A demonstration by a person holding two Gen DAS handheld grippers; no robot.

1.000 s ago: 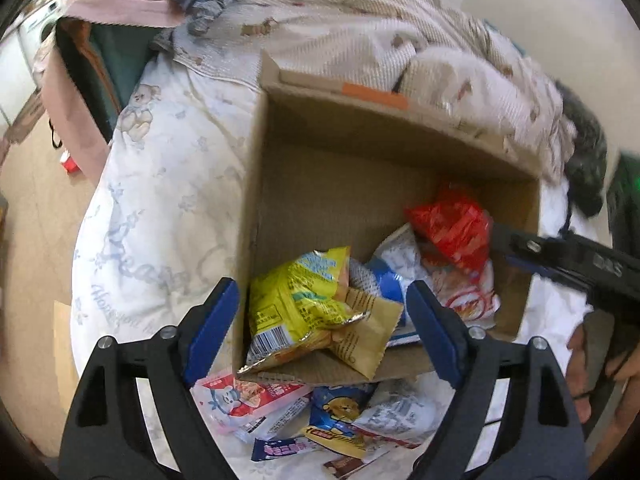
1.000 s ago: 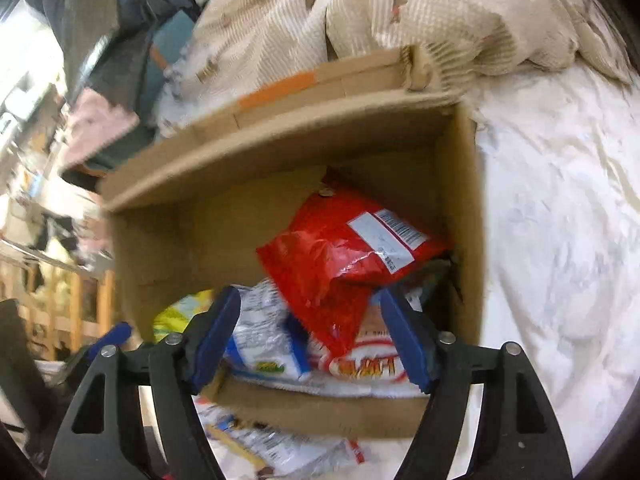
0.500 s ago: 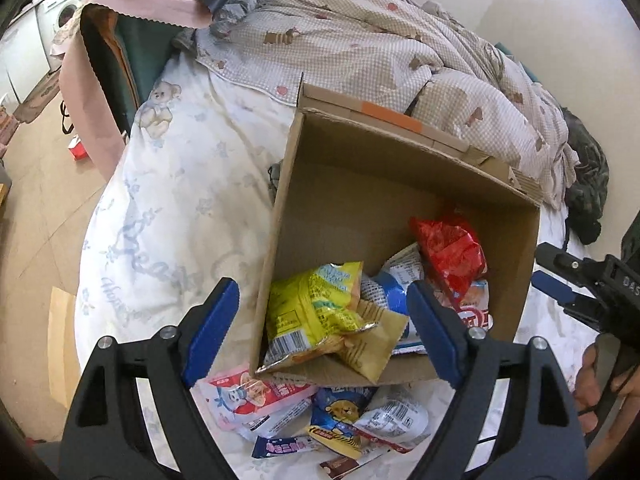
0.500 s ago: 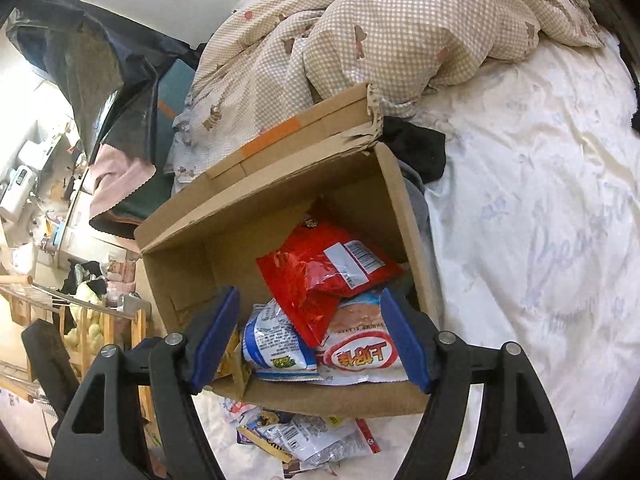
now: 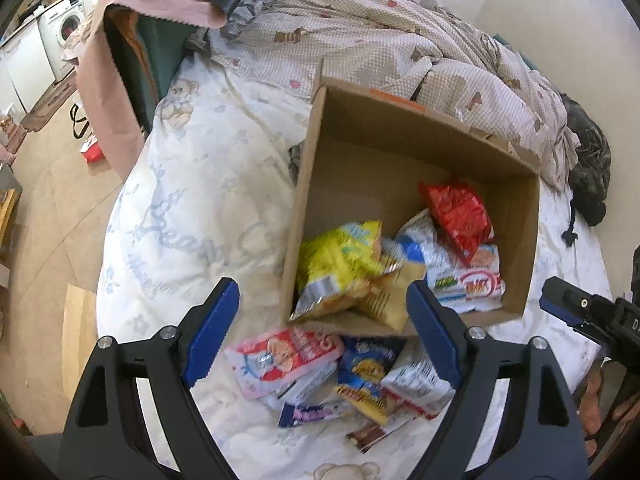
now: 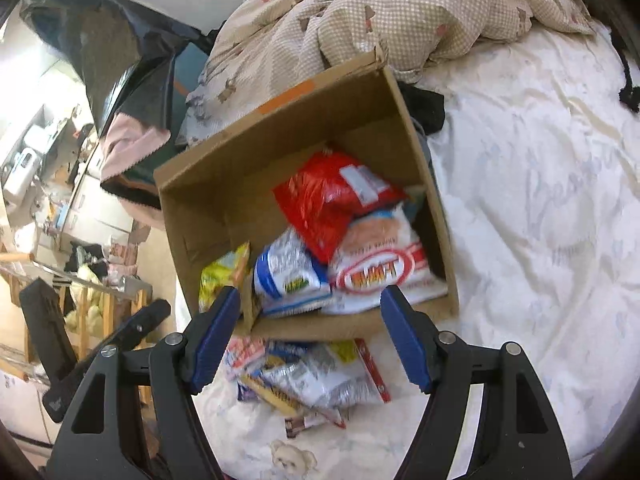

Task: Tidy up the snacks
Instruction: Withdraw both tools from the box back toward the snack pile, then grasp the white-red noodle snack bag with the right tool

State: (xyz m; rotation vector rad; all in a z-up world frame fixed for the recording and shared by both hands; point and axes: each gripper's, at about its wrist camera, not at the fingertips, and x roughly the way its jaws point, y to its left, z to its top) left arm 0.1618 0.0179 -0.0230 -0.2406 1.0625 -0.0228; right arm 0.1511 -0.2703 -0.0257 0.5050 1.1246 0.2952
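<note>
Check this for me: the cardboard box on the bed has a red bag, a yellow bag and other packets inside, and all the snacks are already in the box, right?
Not all. A pile of snacks lies loose on the bed sheet in front of the cardboard box, as the left wrist view shows. The red bag and yellow bag are inside.

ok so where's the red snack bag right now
The red snack bag is inside the cardboard box on the bed, toward its far right corner in both wrist views, lying on top of the white packet with the red oval logo.
</note>
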